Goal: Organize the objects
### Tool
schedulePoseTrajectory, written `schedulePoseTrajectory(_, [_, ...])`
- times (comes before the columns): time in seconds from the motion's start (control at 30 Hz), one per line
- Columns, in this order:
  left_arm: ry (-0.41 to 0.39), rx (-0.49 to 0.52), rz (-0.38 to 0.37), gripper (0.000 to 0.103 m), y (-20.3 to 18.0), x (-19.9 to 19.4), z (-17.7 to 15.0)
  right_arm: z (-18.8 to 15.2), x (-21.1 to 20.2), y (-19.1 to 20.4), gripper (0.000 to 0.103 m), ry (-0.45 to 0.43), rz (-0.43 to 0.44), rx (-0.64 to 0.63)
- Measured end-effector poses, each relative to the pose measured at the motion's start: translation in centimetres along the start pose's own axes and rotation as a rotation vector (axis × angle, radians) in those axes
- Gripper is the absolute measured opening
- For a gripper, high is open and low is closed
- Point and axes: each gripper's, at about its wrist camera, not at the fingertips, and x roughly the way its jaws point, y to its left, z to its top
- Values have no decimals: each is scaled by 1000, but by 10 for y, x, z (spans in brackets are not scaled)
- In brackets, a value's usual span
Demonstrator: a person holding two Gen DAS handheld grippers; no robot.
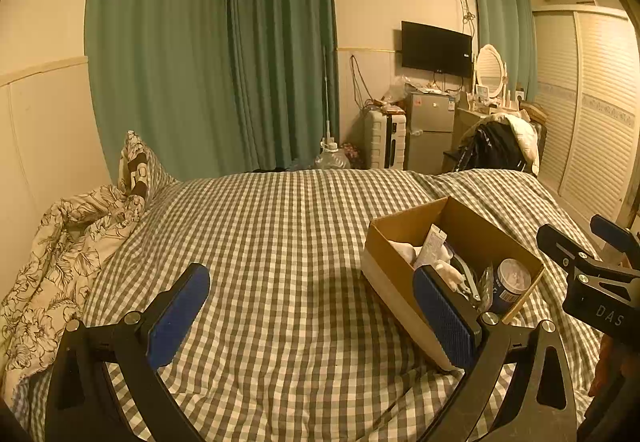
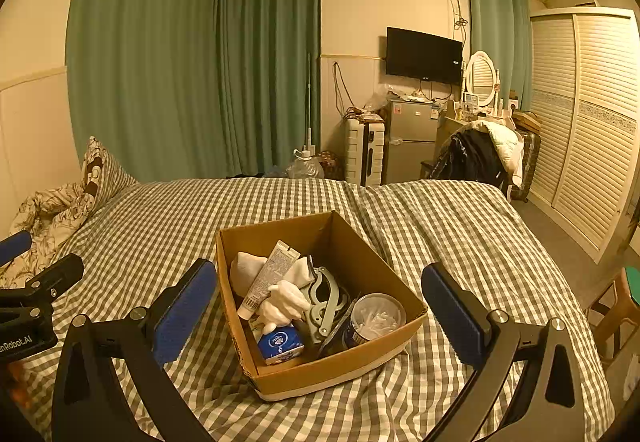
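Observation:
An open cardboard box [image 2: 360, 262] sits on the checked bed [image 2: 160, 226]. It holds a white tube [image 2: 268, 278], a white figurine [image 2: 284, 302], a blue and white carton [image 2: 280, 342], a pale green clip [image 2: 324, 302], white cloth [image 2: 244, 270] and a round tub of cotton swabs [image 2: 374, 316]. My right gripper [image 2: 320, 310] is open, its fingers either side of the box. My left gripper [image 1: 312, 314] is open and empty over bare bedding, left of the box [image 1: 400, 238].
A crumpled floral quilt [image 1: 60, 250] and a pillow [image 1: 136, 166] lie at the bed's left. Beyond the bed stand green curtains [image 1: 208, 50], a suitcase [image 2: 364, 154], a small fridge [image 2: 412, 138], a chair with clothes [image 2: 476, 150] and a louvred wardrobe [image 2: 584, 114].

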Motion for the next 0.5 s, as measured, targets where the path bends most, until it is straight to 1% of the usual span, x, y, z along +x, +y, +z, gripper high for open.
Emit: schedulePoseTrajectory(0.5, [7,-1,-7,103,-1,0,-3,-4,1,-1,103,8,3,-1])
